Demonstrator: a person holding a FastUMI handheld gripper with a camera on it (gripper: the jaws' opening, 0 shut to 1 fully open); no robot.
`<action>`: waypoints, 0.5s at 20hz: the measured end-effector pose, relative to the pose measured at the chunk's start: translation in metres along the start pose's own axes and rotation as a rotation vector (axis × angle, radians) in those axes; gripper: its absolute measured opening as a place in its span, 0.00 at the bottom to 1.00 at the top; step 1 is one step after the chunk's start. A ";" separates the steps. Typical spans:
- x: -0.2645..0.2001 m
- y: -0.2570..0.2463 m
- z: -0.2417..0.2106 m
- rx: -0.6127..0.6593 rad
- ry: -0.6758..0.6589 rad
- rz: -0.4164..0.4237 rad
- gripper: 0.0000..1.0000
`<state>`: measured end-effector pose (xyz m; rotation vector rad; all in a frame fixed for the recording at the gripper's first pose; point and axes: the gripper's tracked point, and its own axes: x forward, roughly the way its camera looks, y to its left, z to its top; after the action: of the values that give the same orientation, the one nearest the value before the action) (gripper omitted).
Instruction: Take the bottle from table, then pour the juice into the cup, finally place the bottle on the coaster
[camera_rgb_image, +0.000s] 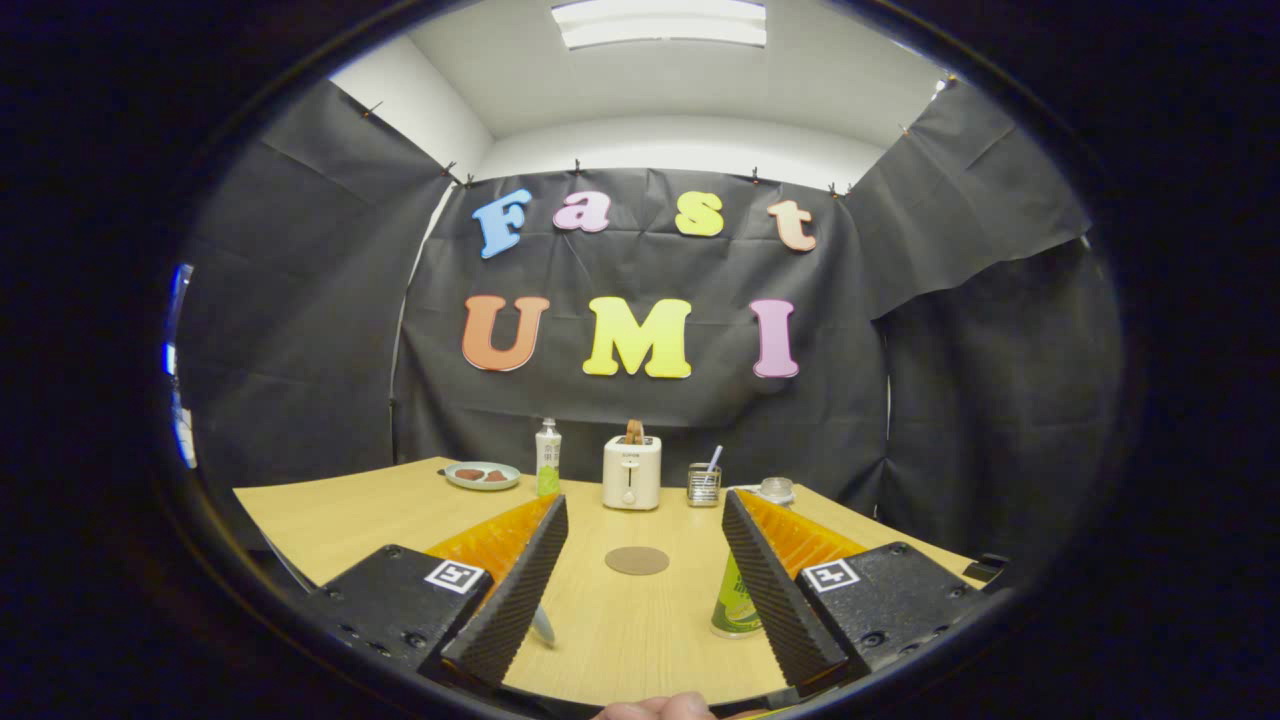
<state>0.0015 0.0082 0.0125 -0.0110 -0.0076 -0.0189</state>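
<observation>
Near the far edge of the tabletop (330, 520), left of the toaster (631, 472), stands the bottle (547, 458): upright, long axis vertical, cap pointing at the ceiling, well beyond your fingers. It reads as a slim plastic drink bottle, likely light and somewhat squeezable, with a smooth label that may slip; I'd judge the mid-body, below the shoulder, as your best hold, squeezed gently so juice doesn't well up. Your gripper (645, 585) is released, fingers spread wide with nothing between them but bare wood and, further on, the round coaster (637, 560), lying flat just ahead of the fingertips. A green cup (735, 605) stands upright close by the inner side of the right finger, partly hidden behind it; whether they touch, I can't tell. Something small and pale pokes out beside the left finger, too hidden to name. Beyond: a plate (482, 475) with dark pieces left of the bottle, a glass with a straw (704, 483) right of the toaster, and a small jar (776, 490) further right. Nothing is grasped yet.
</observation>
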 end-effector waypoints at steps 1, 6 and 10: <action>0.000 -0.001 0.000 0.004 0.002 -0.002 1.00; 0.003 -0.003 -0.005 0.010 0.028 -0.008 1.00; 0.003 -0.005 -0.007 0.017 0.035 -0.007 1.00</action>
<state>0.0048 0.0030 0.0053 0.0065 0.0272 -0.0260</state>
